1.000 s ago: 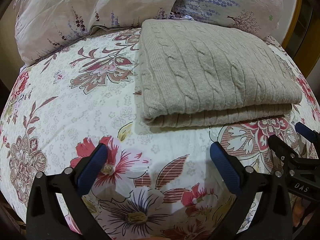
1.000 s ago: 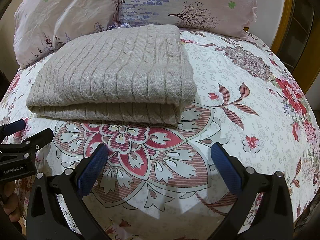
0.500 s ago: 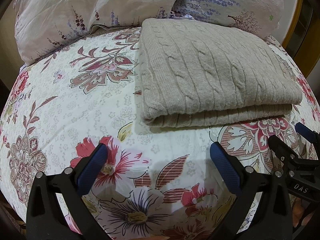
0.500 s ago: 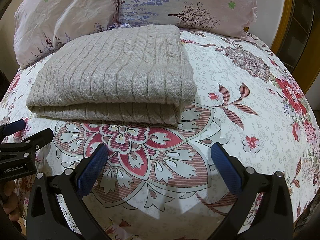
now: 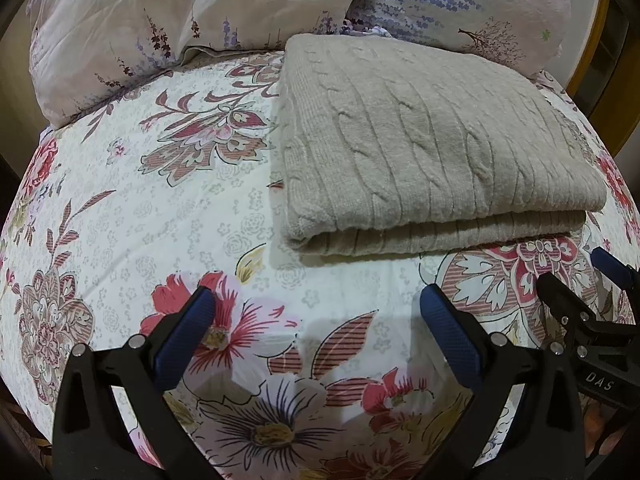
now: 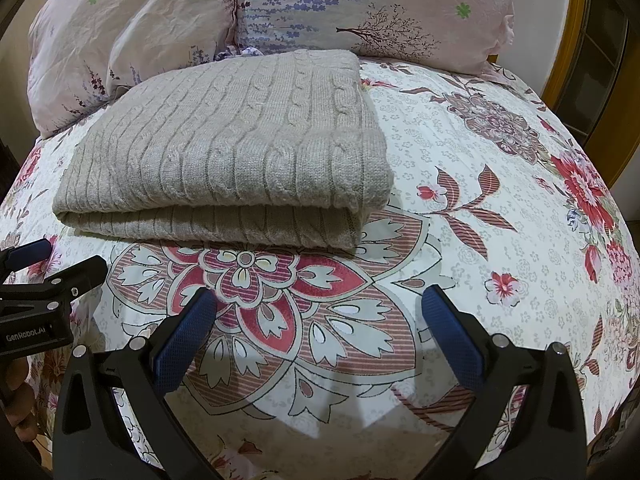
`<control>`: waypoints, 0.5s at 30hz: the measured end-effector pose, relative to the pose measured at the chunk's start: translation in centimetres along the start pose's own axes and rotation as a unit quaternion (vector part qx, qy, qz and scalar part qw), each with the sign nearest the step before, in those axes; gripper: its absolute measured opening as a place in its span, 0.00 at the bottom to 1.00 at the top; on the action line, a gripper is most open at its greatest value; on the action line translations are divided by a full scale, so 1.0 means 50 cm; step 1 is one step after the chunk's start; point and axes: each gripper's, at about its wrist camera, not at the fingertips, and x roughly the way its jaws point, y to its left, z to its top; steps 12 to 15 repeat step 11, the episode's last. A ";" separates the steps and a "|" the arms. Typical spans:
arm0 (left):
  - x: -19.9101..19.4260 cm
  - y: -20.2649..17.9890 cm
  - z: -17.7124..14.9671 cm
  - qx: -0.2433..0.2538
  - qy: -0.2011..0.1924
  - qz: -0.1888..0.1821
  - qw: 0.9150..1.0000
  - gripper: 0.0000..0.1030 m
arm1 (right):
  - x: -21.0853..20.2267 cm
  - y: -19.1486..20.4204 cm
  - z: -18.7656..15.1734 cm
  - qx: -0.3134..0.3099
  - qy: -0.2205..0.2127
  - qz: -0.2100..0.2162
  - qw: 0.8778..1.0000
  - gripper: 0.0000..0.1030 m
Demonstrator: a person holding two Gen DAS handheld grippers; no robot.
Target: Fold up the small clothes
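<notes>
A beige cable-knit sweater (image 5: 432,148) lies folded into a neat rectangle on the floral bedsheet (image 5: 160,208), its folded edge facing me. It also shows in the right wrist view (image 6: 240,160). My left gripper (image 5: 318,312) is open and empty, a short way in front of the sweater's left front corner. My right gripper (image 6: 320,312) is open and empty, in front of the sweater's right front corner. Each gripper shows at the edge of the other's view: the right one (image 5: 584,296) and the left one (image 6: 52,264).
Two floral pillows (image 5: 180,20) (image 6: 380,4) lean at the head of the bed behind the sweater. A wooden frame (image 6: 576,60) stands at the right. The bedsheet (image 6: 500,220) extends right of the sweater.
</notes>
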 end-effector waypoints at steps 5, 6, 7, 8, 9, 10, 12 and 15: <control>0.000 0.001 0.001 0.001 0.000 0.000 1.000 0.98 | 0.000 0.000 0.000 0.000 0.000 0.000 1.000 0.99; 0.000 0.001 0.001 0.001 0.000 0.000 1.000 0.98 | 0.000 0.000 0.000 0.000 0.000 0.000 1.000 0.99; -0.001 0.001 0.001 0.001 0.000 0.000 1.000 0.98 | 0.000 0.000 0.000 0.000 0.000 0.000 1.000 0.99; 0.000 0.001 0.001 0.001 -0.001 0.000 1.000 0.98 | 0.000 0.001 0.000 0.000 0.000 0.000 1.000 0.99; -0.001 0.001 0.001 0.001 -0.001 0.000 1.000 0.98 | 0.000 0.001 0.001 0.000 0.000 0.000 1.000 0.99; -0.001 0.002 0.001 0.001 0.000 0.000 1.000 0.98 | 0.001 0.001 0.001 0.000 0.000 0.000 1.000 0.99; 0.000 0.001 0.001 0.001 0.000 -0.001 1.000 0.98 | 0.001 0.001 0.001 0.000 0.000 0.000 1.000 0.99; 0.000 0.001 0.001 0.001 0.000 -0.001 1.000 0.98 | 0.001 0.001 0.001 0.000 0.000 0.000 1.000 0.99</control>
